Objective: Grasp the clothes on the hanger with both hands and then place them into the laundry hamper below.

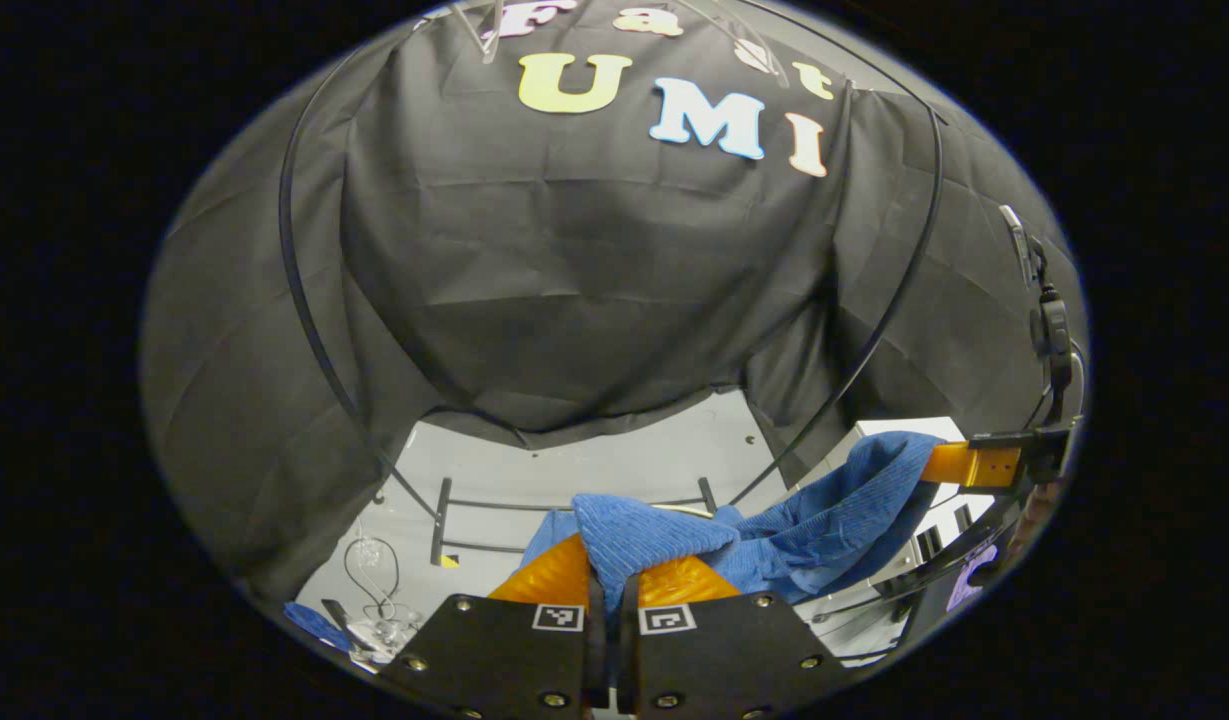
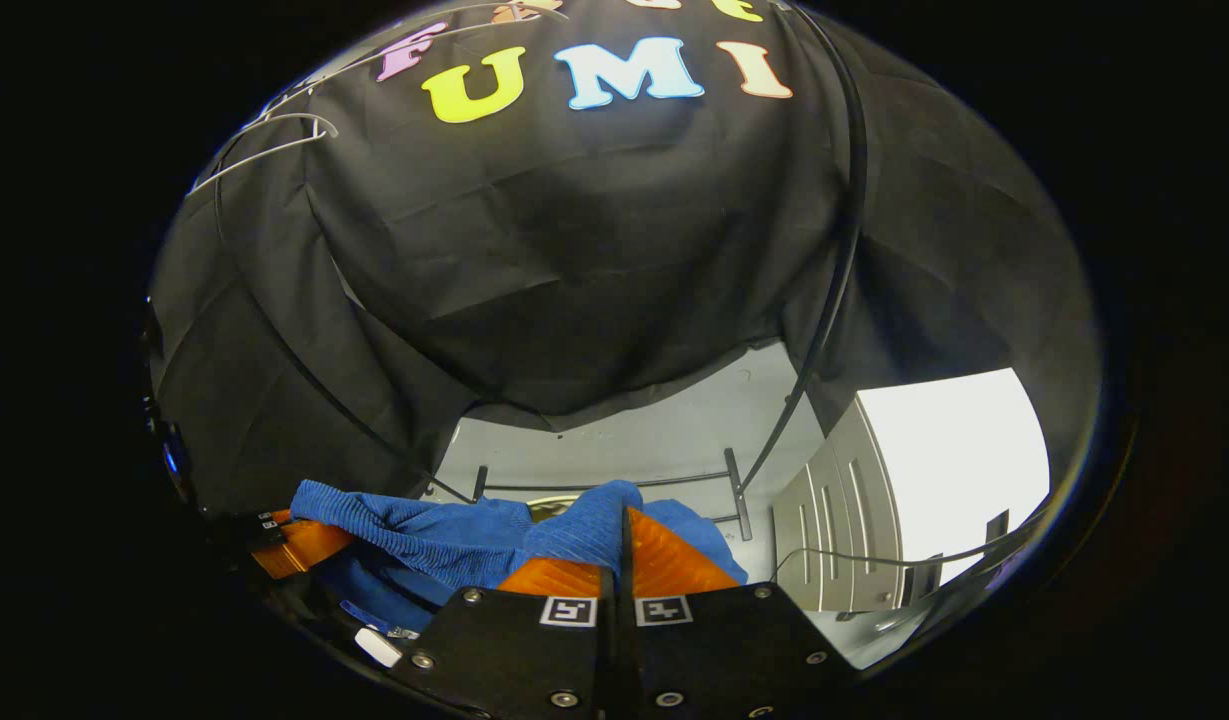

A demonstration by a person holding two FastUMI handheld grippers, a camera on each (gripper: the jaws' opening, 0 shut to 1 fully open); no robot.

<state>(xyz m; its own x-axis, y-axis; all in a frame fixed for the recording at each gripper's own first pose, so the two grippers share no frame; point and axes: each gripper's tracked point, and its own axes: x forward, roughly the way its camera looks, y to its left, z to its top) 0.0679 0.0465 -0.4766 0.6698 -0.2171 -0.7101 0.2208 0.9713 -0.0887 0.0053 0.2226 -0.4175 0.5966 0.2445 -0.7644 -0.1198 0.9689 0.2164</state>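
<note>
A blue ribbed garment (image 1: pixel 774 530) is stretched between my two grippers, sagging in the middle. In the left gripper view, my left gripper (image 1: pixel 614 580) is shut on one end of it, cloth bunched over the orange fingers (image 1: pixel 554 575). Far right in that view, the right gripper's orange fingers (image 1: pixel 974 466) clamp the other end. In the right gripper view, my right gripper (image 2: pixel 622 550) is shut on the blue garment (image 2: pixel 424 540), and the left gripper's orange fingers (image 2: pixel 294 545) hold the far end at the left. Clear hangers (image 2: pixel 274 135) hang up at the top left.
A black metal rack's legs and base bars (image 1: pixel 574 505) stand on the grey floor (image 1: pixel 624 460) below. Thin black poles (image 1: pixel 304 300) curve along the black cloth wall. A white panel (image 2: pixel 954 450) and a slotted grey panel (image 2: pixel 834 530) sit at the right.
</note>
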